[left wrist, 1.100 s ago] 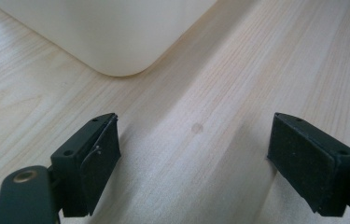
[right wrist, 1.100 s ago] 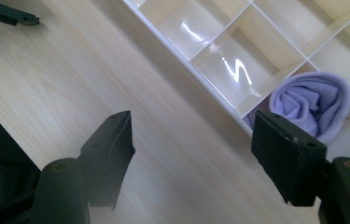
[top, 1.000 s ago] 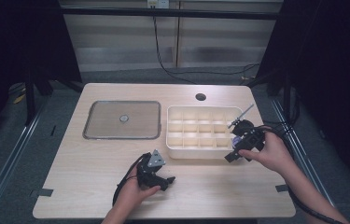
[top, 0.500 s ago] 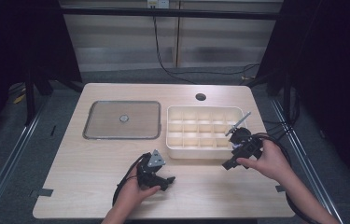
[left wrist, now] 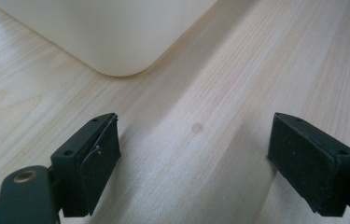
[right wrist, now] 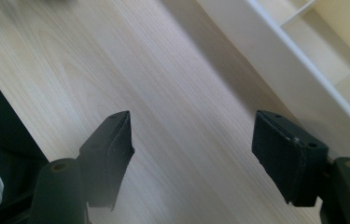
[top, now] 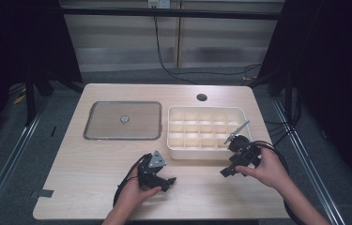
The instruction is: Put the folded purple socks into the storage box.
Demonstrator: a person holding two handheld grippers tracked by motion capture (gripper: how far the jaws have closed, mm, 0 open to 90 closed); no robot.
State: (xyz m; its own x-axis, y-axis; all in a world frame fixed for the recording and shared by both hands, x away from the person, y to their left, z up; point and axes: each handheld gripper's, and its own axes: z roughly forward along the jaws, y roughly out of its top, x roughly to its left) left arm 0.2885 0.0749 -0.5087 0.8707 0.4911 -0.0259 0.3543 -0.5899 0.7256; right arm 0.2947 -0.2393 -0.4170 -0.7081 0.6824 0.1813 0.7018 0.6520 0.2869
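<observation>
In the high view the left claw [top: 164, 180] sits low and left of centre, on the surface [top: 80, 178], with a hand [top: 133, 197] behind it. Its jaws are spread wide with bare wood between them; in the left gripper view a rounded corner of the box [left wrist: 116, 37] fills the upper left, apart from the claw [left wrist: 196, 163].

The right claw [top: 227, 171] is at lower right, held by a hand [top: 267, 171], just beside the box [top: 206, 152] at its near right corner. In the right gripper view the jaws stand wide apart over bare wood, pinching nothing, and the divided box [right wrist: 303, 60] runs along the upper right.

A tray [top: 123, 121] lies at centre left, well apart from both claws.
</observation>
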